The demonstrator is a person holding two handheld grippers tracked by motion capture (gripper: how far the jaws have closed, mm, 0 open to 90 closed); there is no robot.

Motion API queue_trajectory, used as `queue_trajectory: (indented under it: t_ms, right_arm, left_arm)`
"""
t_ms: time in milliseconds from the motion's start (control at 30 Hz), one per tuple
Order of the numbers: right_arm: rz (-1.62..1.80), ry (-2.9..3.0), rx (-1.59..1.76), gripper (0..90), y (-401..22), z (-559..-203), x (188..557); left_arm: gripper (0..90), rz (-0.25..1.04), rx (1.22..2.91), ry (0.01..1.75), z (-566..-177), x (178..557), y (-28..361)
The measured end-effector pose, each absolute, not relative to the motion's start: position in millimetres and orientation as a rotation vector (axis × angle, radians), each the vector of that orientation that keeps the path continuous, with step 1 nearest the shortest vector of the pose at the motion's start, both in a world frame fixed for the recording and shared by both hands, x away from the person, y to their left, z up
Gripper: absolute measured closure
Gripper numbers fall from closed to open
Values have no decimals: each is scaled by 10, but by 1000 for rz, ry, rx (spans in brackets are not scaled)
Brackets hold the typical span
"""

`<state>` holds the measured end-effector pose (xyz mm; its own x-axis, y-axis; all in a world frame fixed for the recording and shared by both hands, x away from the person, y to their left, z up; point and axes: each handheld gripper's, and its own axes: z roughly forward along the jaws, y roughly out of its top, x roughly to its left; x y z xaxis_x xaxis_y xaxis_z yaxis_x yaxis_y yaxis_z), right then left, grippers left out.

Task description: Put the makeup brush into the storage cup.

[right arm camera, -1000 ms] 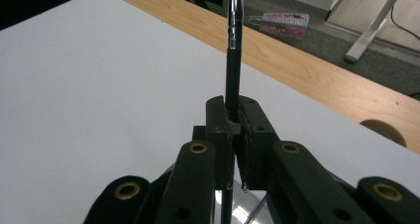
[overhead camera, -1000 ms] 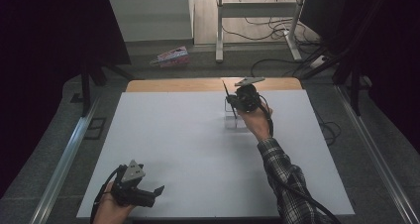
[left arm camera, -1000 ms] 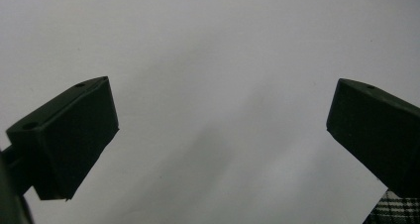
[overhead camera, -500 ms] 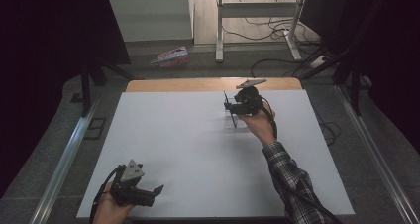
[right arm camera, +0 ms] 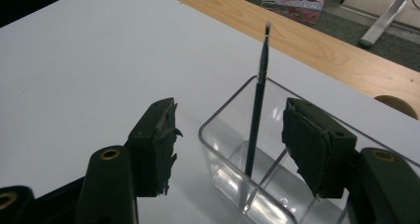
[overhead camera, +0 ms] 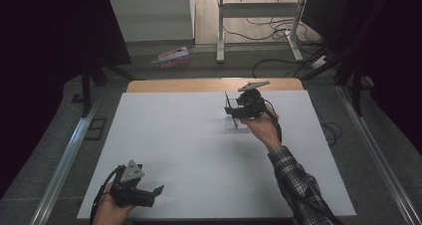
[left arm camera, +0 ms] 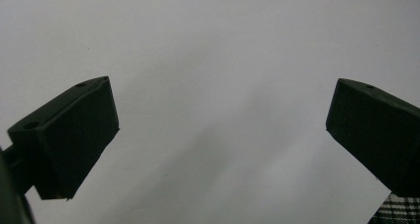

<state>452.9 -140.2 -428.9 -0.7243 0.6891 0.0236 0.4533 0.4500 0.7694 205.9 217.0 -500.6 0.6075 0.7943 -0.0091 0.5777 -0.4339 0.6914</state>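
Note:
A thin dark brush [right arm camera: 257, 115] stands tilted in a small clear plastic box [right arm camera: 225, 177] on the white table top [overhead camera: 189, 150]. My right gripper [right arm camera: 232, 112] is open, and its jaws have just been opening. The brush stands between them, with neither pad touching it. In the high view this gripper [overhead camera: 230, 110] is at the far middle of the table, level with the brush [overhead camera: 227, 104] and the box [overhead camera: 238, 122]. My left gripper [overhead camera: 155, 195] rests near the front left edge. It is open [left arm camera: 223, 85] over bare white surface, with nothing between the jaws.
A strip of wooden table edge [overhead camera: 199, 84] runs behind the white top. On the floor beyond lie a pink packet [overhead camera: 171, 56] and cables [overhead camera: 278, 60], with metal frame legs [overhead camera: 219, 31]. A plaid sleeve [overhead camera: 298, 185] reaches in from the front right.
My right gripper's jaws have spread apart from the brush, which now leans free in the clear box. The right hand shifted only slightly. The left hand has stayed in place.

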Motion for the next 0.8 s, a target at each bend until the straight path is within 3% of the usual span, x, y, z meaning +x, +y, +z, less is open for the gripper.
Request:
queue_trajectory:
  t_ms: [800]
  right_arm:
    - [1161, 2449, 955, 288, -1569, -4334, 4194]
  left_arm:
    - [8, 450, 2145, 1119, -5001, 2099, 2304]
